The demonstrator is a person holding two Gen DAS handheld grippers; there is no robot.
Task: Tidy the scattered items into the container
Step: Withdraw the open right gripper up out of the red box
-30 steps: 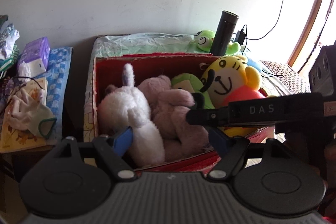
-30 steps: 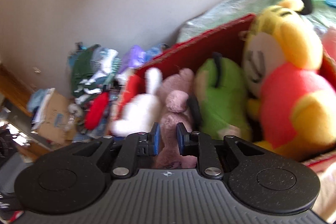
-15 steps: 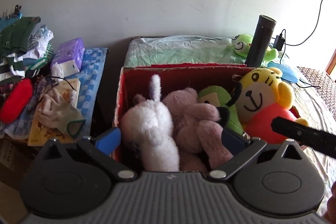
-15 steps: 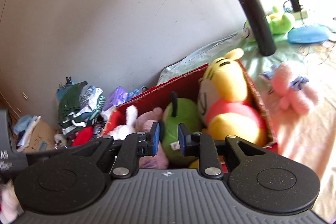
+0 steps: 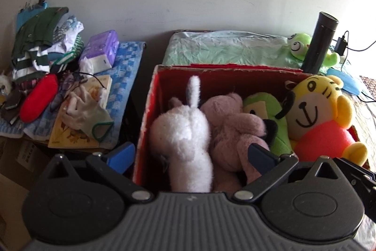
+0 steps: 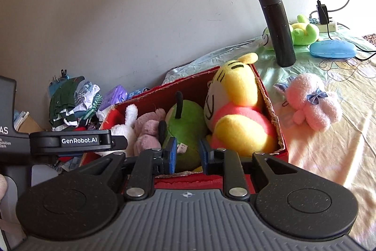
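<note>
A red cardboard box [image 5: 150,109] [image 6: 272,109] on the bed holds a white plush [image 5: 185,133], a mauve plush [image 5: 232,124], a green plush [image 5: 265,109] [image 6: 188,119] and a yellow tiger plush [image 5: 319,109] [image 6: 237,107]. A pink plush with a blue bow [image 6: 312,102] lies on the sheet right of the box. A green frog plush [image 6: 303,29] [image 5: 298,46] lies by the wall. My left gripper [image 5: 190,157] is open and empty over the box's near side. My right gripper [image 6: 186,154] is slightly open and empty at the box's near edge.
A black flask [image 6: 277,27] [image 5: 319,44] stands behind the box. A blue case [image 6: 332,49], a charger and cables lie at the back right. Left of the bed, clothes [image 5: 42,39], a purple tissue pack [image 5: 101,48], a book and a cloth sit on a blue checked towel [image 5: 124,77].
Both grippers have pulled back and up from the box. The right view has swung right, and its jaws have opened a little. The pink plush now shows larger.
</note>
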